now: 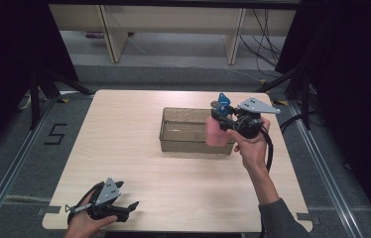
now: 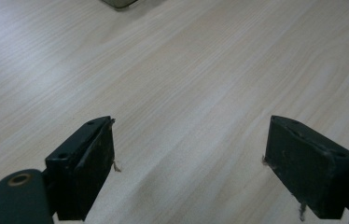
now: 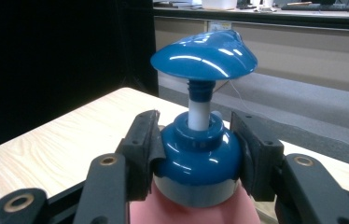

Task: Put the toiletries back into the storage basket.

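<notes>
A person's right hand (image 1: 253,146) reaches in from the lower right of the high view, forearm angled up across the table (image 1: 124,148), and holds the right claw (image 1: 221,120) level, pointing left over the right end of a clear plastic bin (image 1: 173,130). That claw is clamped on a pink pump bottle (image 1: 216,130), its black pads pressed to either side of the bottle's blue collar (image 3: 198,156) in the right gripper view. The bottle hangs upright at the bin's right end, its long axis vertical, with the blue pump head (image 3: 204,55) on top and the white stem (image 3: 198,112) extended between head and collar. In the high view the pump head's spout seems to point away from the person, though it is small there.

The left hand (image 1: 82,225) rests at the table's near left corner, cut off by the bottom edge of the high view, holding the left claw (image 1: 133,206) low and pointing right across the wood. Its jaws stand wide apart with bare table between them in the left gripper view, where a corner of the bin (image 2: 119,3) just shows at the top edge.

The bottle's pink body is mostly cut off below the right gripper view, and in the high view the claw covers its upper part. Whether its base touches the bin floor cannot be made out.
</notes>
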{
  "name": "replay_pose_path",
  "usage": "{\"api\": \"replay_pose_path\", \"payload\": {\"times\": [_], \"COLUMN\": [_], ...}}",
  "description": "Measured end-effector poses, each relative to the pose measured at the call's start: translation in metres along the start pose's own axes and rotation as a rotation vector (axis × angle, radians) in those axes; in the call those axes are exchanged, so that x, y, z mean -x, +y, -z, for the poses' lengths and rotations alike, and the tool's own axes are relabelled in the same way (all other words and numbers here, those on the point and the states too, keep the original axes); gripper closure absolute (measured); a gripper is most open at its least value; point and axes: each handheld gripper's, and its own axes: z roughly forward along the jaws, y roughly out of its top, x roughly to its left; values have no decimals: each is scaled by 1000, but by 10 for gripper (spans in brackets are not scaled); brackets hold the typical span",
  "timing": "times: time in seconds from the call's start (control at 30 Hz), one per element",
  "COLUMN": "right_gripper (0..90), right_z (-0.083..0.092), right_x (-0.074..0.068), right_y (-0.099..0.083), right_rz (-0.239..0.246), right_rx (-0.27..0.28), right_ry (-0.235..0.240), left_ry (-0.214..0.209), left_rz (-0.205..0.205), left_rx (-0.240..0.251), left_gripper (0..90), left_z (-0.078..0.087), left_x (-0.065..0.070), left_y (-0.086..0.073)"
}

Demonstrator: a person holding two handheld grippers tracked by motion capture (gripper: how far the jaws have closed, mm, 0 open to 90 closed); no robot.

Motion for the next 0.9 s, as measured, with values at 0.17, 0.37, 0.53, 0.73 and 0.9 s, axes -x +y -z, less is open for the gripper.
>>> {"api": "replay_pose_path", "payload": {"times": [0.17,0.37,0.53,0.73,0.9], "right_gripper": [535,535,535,535,535], "right_z": [-8,-15,-22,-30,-37], "right_x": [9,20,28,37,44], "right_y": [-3,-4,-7,-13,-19], "right_rz": [-3,-22,-37,-37,-39], "right_rx": [-2,-6,-5,-22,-30], "right_ry": [-32,-52,-78,-99,-103], "left_ry": [-32,-25,-27,-24,-23], "left_rz": [-3,-2,4,-2,-7], "left_rx": [-11,-14,-5,-6,-7], "left_gripper": [154,154,154,154,153], "left_z": [2,2,1,2,2], "left_x": [-1,0,1,0,1], "left_y": [1,1,1,1,2]}}
